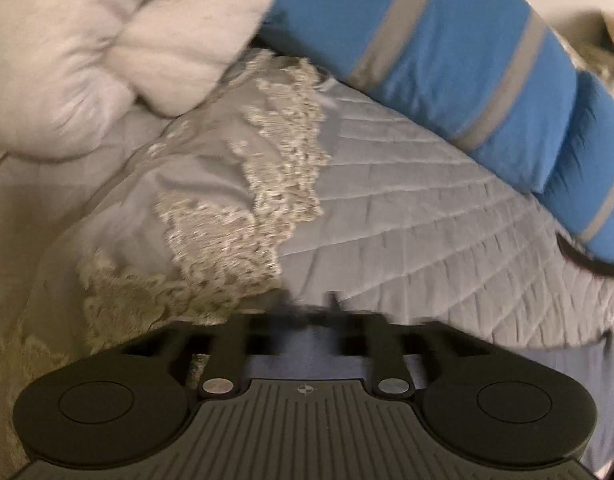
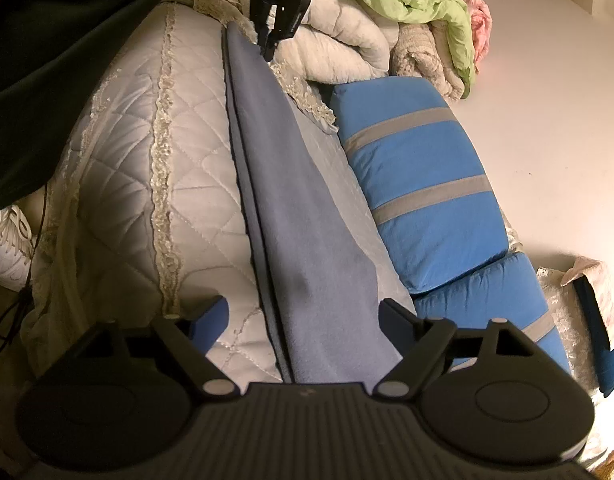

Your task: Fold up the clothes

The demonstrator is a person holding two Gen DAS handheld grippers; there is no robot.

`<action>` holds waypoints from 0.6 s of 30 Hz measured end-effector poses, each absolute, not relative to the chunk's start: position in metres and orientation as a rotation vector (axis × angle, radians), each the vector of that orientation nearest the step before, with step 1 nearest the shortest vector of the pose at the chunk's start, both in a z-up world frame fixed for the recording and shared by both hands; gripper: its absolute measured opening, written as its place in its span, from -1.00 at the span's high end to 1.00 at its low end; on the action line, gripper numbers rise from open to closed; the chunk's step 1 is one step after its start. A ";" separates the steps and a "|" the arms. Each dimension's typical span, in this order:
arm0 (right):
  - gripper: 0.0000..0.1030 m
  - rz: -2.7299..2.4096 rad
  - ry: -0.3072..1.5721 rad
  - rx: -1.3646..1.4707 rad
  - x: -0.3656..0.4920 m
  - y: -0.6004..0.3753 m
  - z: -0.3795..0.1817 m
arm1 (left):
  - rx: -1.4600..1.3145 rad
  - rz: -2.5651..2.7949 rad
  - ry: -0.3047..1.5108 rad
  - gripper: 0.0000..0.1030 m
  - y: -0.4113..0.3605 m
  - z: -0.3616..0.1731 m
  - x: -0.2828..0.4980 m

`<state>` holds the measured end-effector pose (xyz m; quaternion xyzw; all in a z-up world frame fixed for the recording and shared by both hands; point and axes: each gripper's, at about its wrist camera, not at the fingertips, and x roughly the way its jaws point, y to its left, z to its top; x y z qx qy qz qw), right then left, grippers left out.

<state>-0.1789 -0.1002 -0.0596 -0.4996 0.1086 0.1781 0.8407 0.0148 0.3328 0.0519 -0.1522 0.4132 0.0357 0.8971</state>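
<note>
Left gripper (image 2: 269, 50), at twelve o'clock in the right wrist view, pinches the far end of the blue-grey cloth (image 2: 303, 216); right gripper (image 2: 303, 316) stands spread astride its near end on the quilted bed (image 2: 119, 152).

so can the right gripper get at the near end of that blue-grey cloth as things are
Probably yes: the right gripper is open, its fingers straddle the near end of the blue-grey cloth, and nothing lies between. The left gripper is at the far end.

Quilted white bedspread (image 2: 119, 152) — blue striped pillows (image 2: 419, 184) against pale wall (image 2: 547, 120).
</note>
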 end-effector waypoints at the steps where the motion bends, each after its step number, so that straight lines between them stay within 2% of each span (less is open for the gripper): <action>1: -0.75 0.377 0.230 -1.055 -0.179 -0.100 -0.060 | -0.297 0.077 0.837 0.92 0.330 0.054 0.014; 7: -0.75 0.377 0.230 -1.054 -0.179 -0.100 -0.060 | -0.294 0.074 0.645 0.94 0.328 0.072 0.003; 9: -0.75 0.378 0.230 -1.053 -0.179 -0.100 -0.060 | -0.285 0.112 0.634 0.92 0.327 0.073 0.005; 10: -0.75 0.378 0.231 -1.053 -0.179 -0.100 -0.059 | -0.284 0.131 0.642 0.84 0.328 0.073 0.007; 11: -0.75 0.378 0.231 -1.053 -0.179 -0.100 -0.059 | -0.289 0.150 0.685 0.50 0.330 0.071 0.011; 13: -0.75 0.378 0.231 -1.053 -0.179 -0.100 -0.059 | -0.310 0.176 0.757 0.14 0.336 0.066 0.017; 15: -0.75 0.377 0.230 -1.054 -0.179 -0.100 -0.059 | -0.328 0.186 0.742 0.14 0.342 0.064 0.011; 18: -0.76 0.377 0.229 -1.056 -0.179 -0.100 -0.059 | -0.336 0.217 0.758 -0.02 0.346 0.061 0.003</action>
